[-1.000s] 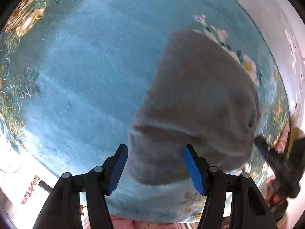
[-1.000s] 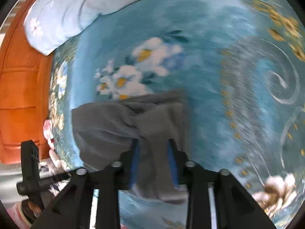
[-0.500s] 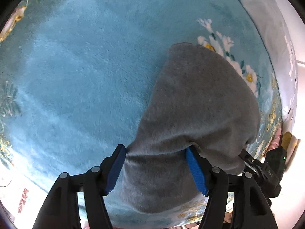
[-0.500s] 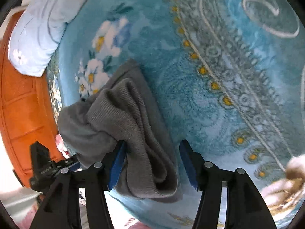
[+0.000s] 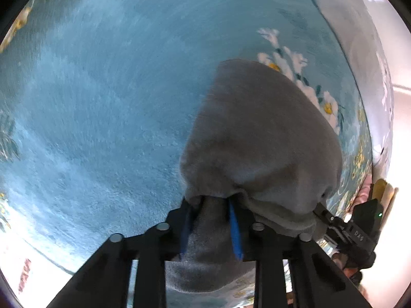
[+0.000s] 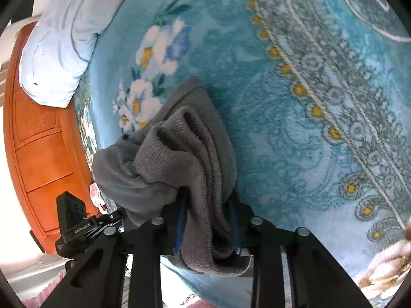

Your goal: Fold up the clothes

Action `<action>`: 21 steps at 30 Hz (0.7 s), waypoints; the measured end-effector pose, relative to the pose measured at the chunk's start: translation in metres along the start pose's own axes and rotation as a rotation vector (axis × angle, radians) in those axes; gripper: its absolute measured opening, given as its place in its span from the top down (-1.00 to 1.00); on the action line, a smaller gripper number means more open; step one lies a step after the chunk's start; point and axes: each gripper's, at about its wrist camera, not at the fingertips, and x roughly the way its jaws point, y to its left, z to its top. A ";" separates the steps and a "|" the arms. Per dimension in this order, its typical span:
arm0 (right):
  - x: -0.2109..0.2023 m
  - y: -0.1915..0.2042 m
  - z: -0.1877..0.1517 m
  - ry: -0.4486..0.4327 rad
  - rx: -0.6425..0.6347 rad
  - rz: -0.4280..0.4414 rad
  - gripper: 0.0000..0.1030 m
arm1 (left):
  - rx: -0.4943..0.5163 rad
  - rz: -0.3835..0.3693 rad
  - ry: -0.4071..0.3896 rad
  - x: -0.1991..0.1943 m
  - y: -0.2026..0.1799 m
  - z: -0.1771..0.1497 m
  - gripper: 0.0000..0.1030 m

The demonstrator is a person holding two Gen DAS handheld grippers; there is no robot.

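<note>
A grey knitted garment [image 5: 259, 138] lies bunched on a blue floral blanket [image 5: 102, 102]. My left gripper [image 5: 210, 205] is shut on the garment's near edge, with cloth pinched between the blue pads. In the right wrist view the same garment [image 6: 185, 143] shows ribbed folds. My right gripper [image 6: 208, 205] is shut on that ribbed end. The other gripper shows at each view's edge: right gripper [image 5: 357, 233], left gripper [image 6: 77, 220].
The blue blanket [image 6: 295, 115] covers a bed. A pale blue pillow [image 6: 61, 43] lies at its far left by an orange wooden headboard [image 6: 38, 154]. A pale sheet [image 5: 359, 38] runs along the far right in the left wrist view.
Both grippers were open around the garment half a second ago and have closed on it. The right one had released its earlier grip before that.
</note>
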 end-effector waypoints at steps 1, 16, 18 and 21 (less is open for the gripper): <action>-0.004 0.002 -0.001 -0.005 -0.003 0.005 0.49 | 0.014 0.005 -0.009 -0.004 -0.004 -0.002 0.55; -0.059 0.048 -0.053 -0.064 -0.132 0.010 0.53 | 0.134 0.029 -0.156 -0.087 -0.042 -0.058 0.95; -0.057 0.044 -0.057 -0.061 -0.133 -0.018 0.53 | 0.111 0.033 -0.154 -0.087 -0.033 -0.059 0.95; -0.056 0.032 -0.058 -0.072 -0.115 -0.038 0.53 | 0.053 0.020 -0.149 -0.083 -0.009 -0.062 0.93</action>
